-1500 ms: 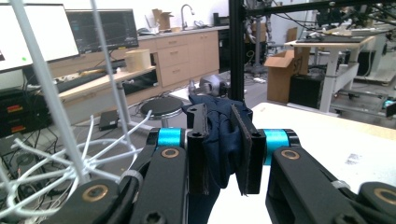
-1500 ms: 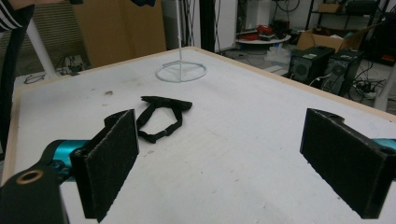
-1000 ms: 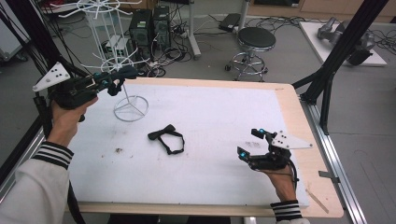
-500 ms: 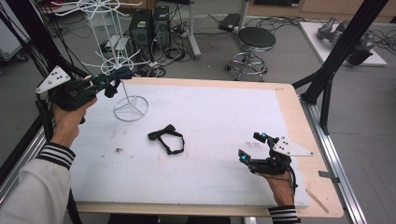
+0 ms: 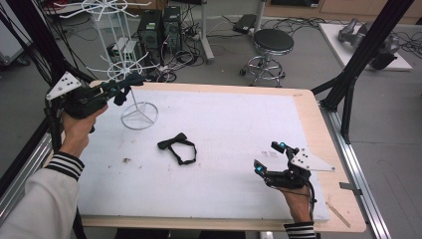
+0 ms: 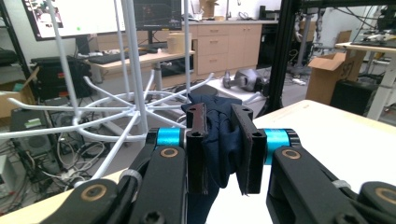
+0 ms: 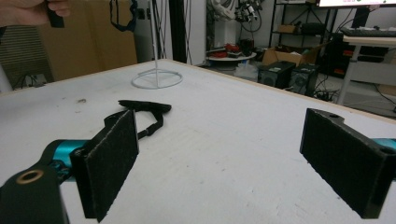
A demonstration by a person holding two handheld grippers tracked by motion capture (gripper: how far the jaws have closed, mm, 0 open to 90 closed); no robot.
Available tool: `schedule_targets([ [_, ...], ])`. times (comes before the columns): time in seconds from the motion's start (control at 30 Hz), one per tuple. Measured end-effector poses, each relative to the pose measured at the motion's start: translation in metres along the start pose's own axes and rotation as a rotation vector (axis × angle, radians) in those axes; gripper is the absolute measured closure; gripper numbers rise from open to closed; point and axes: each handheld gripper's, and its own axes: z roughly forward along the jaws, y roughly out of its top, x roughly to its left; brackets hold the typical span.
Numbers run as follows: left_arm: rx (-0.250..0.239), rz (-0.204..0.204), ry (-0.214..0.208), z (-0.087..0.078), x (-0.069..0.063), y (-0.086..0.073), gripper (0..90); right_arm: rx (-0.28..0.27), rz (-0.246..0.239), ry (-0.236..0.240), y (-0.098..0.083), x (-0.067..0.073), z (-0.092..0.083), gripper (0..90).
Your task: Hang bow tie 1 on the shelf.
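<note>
Left gripper [image 5: 130, 79]: black body, cyan bands behind the jaws, grey three-cornered plate on top, brass-coloured rivets.
Cloth item [image 6: 219, 135], centre of the left gripper view: dark navy blue, plain.
Wire rack [image 5: 130, 67], upper left of the high view: white throughout, ring base included.
Bow tie [image 5: 178, 147], centre of the high view: black, plain.
Right gripper [image 5: 271, 157], lower right: black, cyan bands, pale grey plate.
Table [image 5: 303, 107]: white top, light wood edge.
Sleeve [image 5: 65, 165], lower left: white with black stripes at the cuff.
Stool [image 5: 273, 41], top centre: black seat, chrome legs.
</note>
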Motion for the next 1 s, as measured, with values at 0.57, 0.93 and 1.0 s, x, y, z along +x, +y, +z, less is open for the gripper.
schedule_targets([
  [0.57, 0.004, -0.028, -0.044, 0.009, -0.008, -0.007, 37.3, -0.028, -0.01, -0.035, 0.002, 0.009, -0.012, 10.9],
  [0.93, 0.016, 0.015, -0.019, -0.005, -0.013, -0.008, 15.4, -0.062, -0.003, -0.045, -0.011, 0.011, -0.011, 10.9],
  [1.0, 0.014, 0.03, -0.003, -0.009, -0.013, -0.008, 14.1, -0.052, 0.0, -0.052, -0.012, 0.011, -0.011, 10.9],
])
